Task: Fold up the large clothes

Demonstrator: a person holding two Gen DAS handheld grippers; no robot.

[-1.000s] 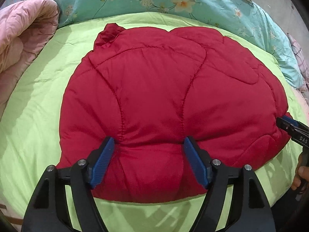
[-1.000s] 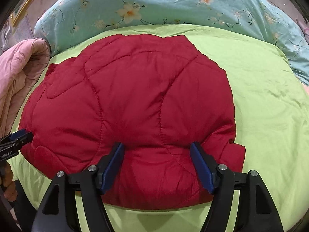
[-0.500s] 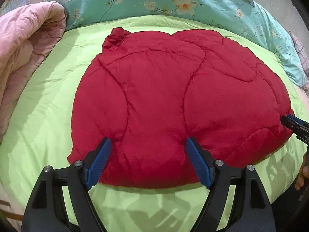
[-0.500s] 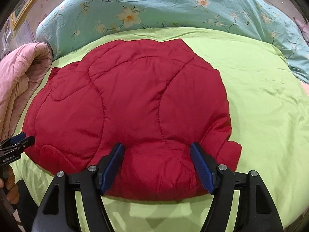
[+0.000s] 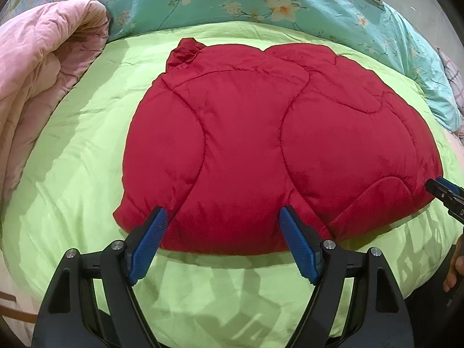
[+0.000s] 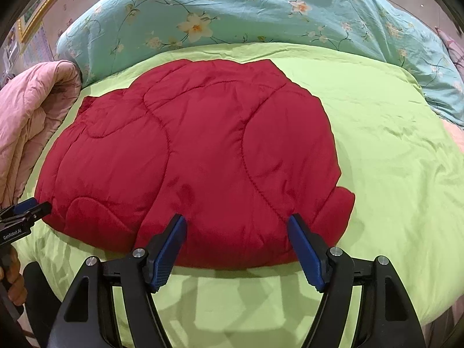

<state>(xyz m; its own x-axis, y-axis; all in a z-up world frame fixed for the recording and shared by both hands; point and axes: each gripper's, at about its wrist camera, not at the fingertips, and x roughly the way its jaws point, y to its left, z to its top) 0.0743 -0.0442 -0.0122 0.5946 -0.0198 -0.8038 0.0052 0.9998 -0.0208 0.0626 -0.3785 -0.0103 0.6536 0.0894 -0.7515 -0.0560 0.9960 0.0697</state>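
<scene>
Hand-held grippers, left (image 5: 221, 243) and right (image 6: 237, 246), both gaping empty, hovering just short of the folded red quilted jacket (image 5: 261, 150) on the green bed (image 5: 72, 174), probably needing another fold.

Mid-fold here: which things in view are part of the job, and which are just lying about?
Part of the job:
red quilted jacket, folded on the bed
left gripper, open
right gripper, open

Lying about:
green bedspread under the jacket
pink quilt to the left
floral blue duvet behind
</scene>
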